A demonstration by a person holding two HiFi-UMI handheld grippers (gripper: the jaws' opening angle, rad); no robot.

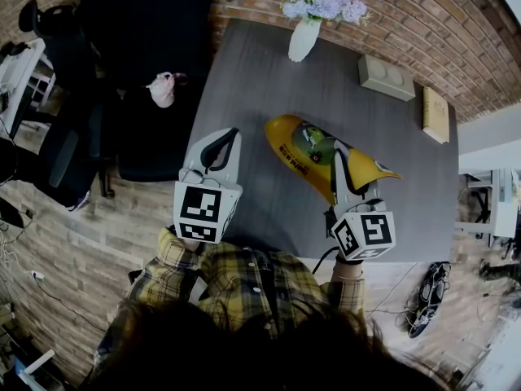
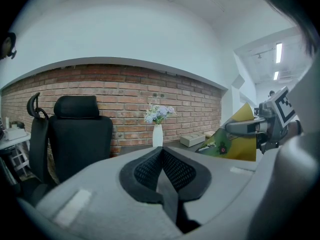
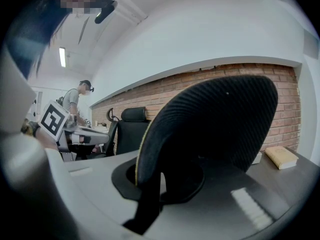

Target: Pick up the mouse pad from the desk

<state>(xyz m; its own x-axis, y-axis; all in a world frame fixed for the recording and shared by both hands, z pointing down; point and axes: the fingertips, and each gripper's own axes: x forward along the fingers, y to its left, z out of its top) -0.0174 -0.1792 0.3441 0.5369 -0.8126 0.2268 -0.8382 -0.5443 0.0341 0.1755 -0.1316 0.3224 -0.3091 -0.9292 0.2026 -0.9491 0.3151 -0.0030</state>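
Right gripper view: R claw [image 3: 152, 178] clamped on mouse pad [image 3: 210, 124], pad tilted above desk [image 1: 269, 80]; L claw [image 2: 161, 159] closed, empty

I log body only | left gripper [image 1: 230, 137]: pale grey shell, black mesh-textured pads [image 2: 147, 171] | right gripper [image 1: 339, 160]: same grey shell | left marker cube [image 1: 201, 210], right marker cube [image 1: 365, 233]: white faces, black square codes | cable [image 1: 323, 261]: thin, black, by right cube | shirt [image 1: 244, 279]: yellow-and-black plaid, long sleeves

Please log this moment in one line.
left gripper: shut, empty | right gripper: shut on mouse pad | mouse pad: tilted up over desk
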